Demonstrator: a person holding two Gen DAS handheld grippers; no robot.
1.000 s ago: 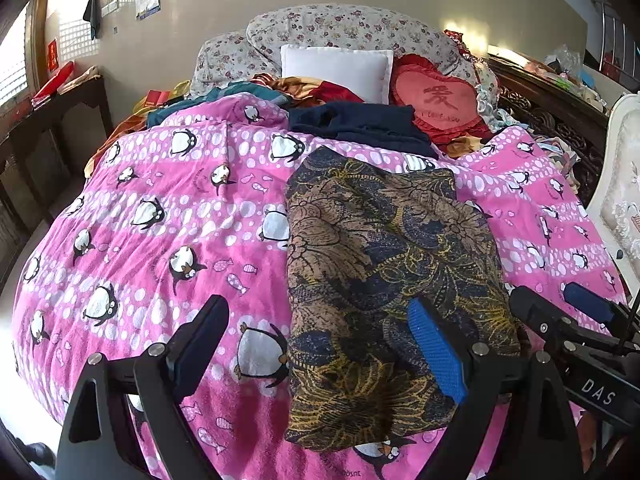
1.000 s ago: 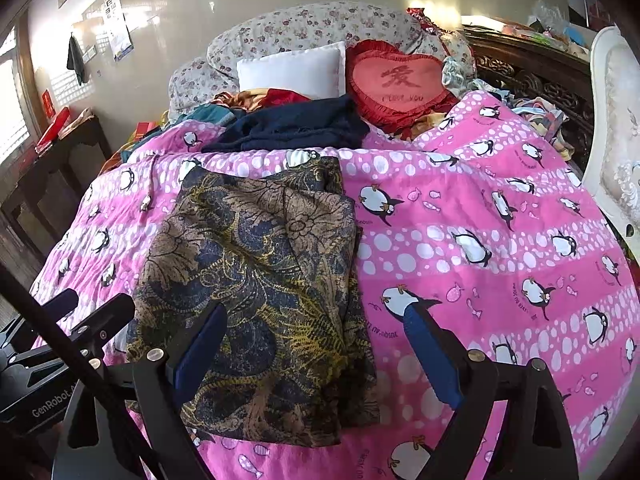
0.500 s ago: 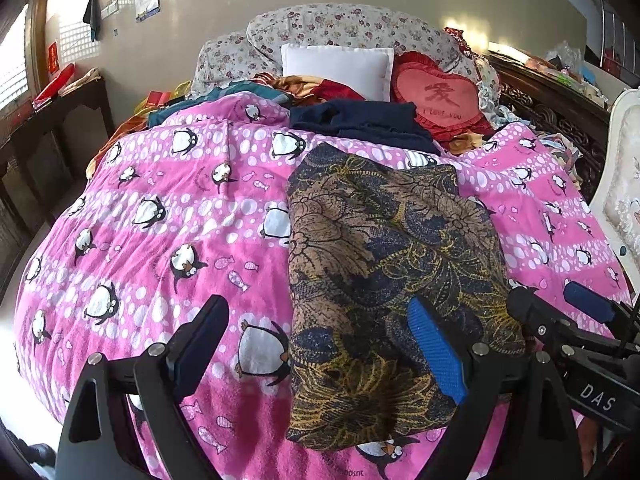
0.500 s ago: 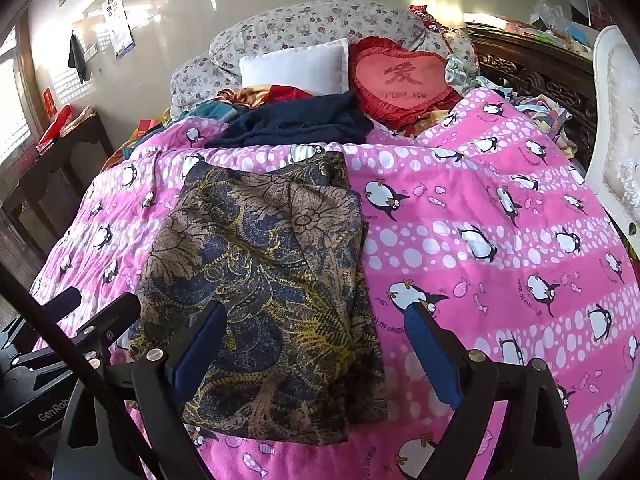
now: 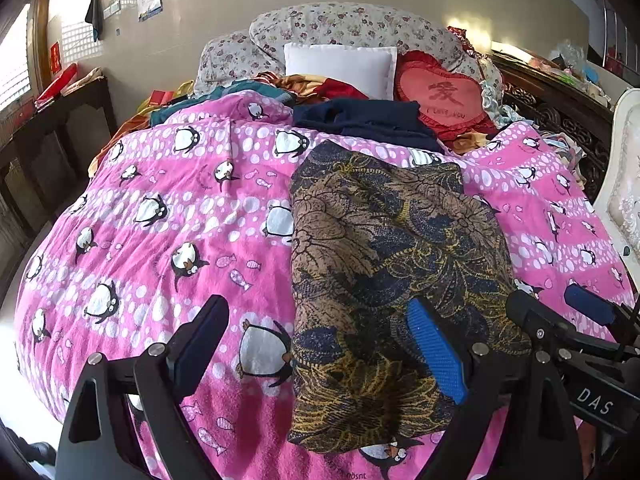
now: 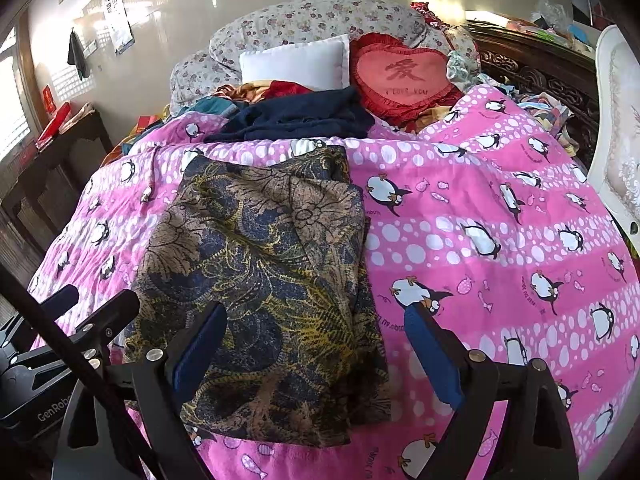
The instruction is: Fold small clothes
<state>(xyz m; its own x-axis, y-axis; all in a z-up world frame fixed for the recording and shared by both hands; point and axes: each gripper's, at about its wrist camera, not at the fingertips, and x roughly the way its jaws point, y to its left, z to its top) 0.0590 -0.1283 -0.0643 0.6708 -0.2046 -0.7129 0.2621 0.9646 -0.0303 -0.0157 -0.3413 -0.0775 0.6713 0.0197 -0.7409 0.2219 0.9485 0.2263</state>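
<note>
Left wrist view first: my left gripper (image 5: 320, 344) hangs with jaws spread wide and nothing between the pads, over the near edge of the pink penguin blanket (image 5: 168, 216). The patterned garment (image 5: 392, 280) lies right of centre in the frame, already folded into a long rectangle, in the same spot it held a second ago. Nothing has shifted here.

Right wrist view now: my right gripper (image 6: 316, 352) is also wide open and empty, poised above the garment's (image 6: 264, 272) lower edge at left of centre. Same story against the earlier frames, only a hair of drift. I read this as a pause between folds; the next one probably brings the near edge up towards the navy cloth (image 6: 304, 116).
</note>
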